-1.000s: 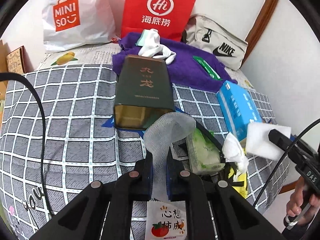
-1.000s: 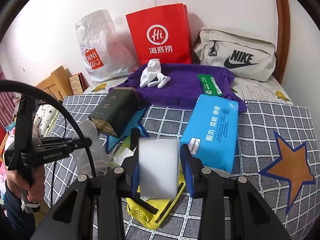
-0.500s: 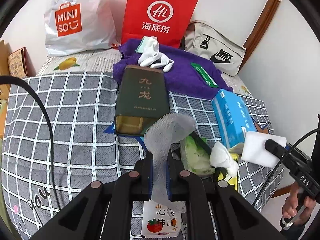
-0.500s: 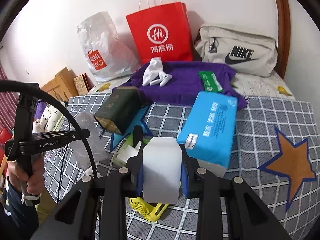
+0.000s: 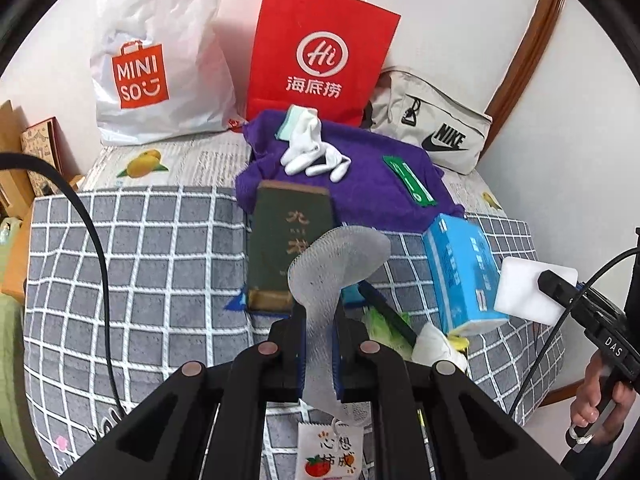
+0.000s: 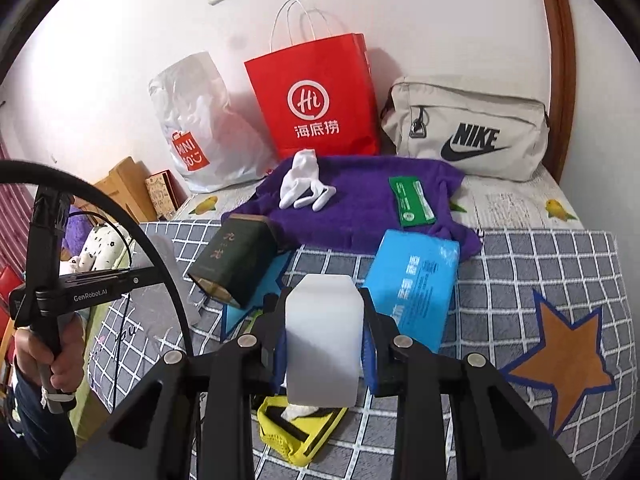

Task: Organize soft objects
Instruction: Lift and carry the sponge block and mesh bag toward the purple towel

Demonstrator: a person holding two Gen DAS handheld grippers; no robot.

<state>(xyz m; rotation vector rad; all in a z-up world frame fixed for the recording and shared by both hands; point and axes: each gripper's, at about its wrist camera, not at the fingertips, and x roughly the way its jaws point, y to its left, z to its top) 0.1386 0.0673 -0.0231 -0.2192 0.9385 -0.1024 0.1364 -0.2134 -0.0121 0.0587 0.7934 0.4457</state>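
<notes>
The left tool (image 5: pixel 318 344) is clamped nearly closed on a white mesh foam sleeve (image 5: pixel 338 268), which stands up between its fingers and flops over ahead of them. The right tool (image 6: pixel 322 344) grips a white rectangular sponge block (image 6: pixel 322 336) across its width, the pads pressing both sides. Both pieces hang clear above the grey checked bedspread (image 5: pixel 140 264).

Just ahead of the left tool lies a dark green rectangular tin (image 5: pixel 290 240), and beyond it a purple fleece cloth (image 5: pixel 360 176) carrying a pair of white socks (image 5: pixel 310 152) and a flat green packet (image 5: pixel 408 178). To the right of the left tool sits a blue tissue pack (image 5: pixel 460 268); the same pack lies just ahead and right of the right tool. Below the right tool is a yellow mesh item (image 6: pixel 296 432). At the far wall stand a red paper bag (image 6: pixel 320 100), a white plastic bag (image 6: pixel 200 128) and a beige belt bag (image 6: pixel 468 128).

The step in hand looks like carrying: both soft pieces are lifted and need a destination. The next move probably calls for bringing them forward to one gathering spot, perhaps the purple cloth, and lowering them before letting go. The limp sleeve may snag the tin as it passes over.
</notes>
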